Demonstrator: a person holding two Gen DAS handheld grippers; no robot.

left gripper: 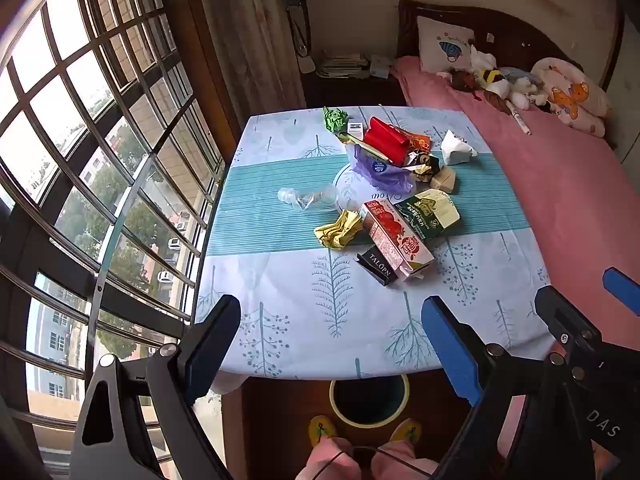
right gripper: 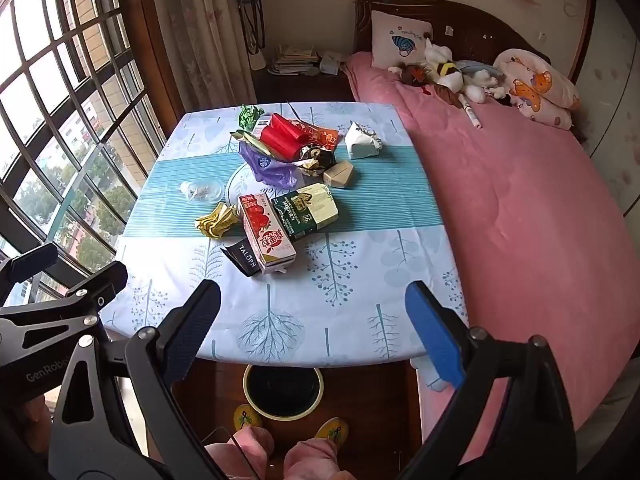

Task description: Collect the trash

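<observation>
Trash lies in the middle of the table (left gripper: 288, 312): a red-and-white carton (left gripper: 396, 236) (right gripper: 266, 232), a green chocolate box (left gripper: 432, 212) (right gripper: 308, 210), a black box (left gripper: 376, 266), crumpled yellow paper (left gripper: 338, 228), a clear plastic bottle (left gripper: 308, 198), a purple bag (left gripper: 384, 172), a red pack (left gripper: 386, 140), green paper (left gripper: 334, 118) and a white wad (left gripper: 456, 148). A dark bin (left gripper: 370, 400) (right gripper: 284, 390) stands on the floor under the near table edge. My left gripper (left gripper: 332, 344) and right gripper (right gripper: 312, 330) hover side by side over that edge, both open and empty.
A bed with a pink cover (right gripper: 520, 220), pillows and soft toys runs along the table's right side. A barred window (left gripper: 80, 160) fills the left. A person's pink-trousered legs (right gripper: 280, 460) and yellow slippers (right gripper: 332, 428) stand by the bin.
</observation>
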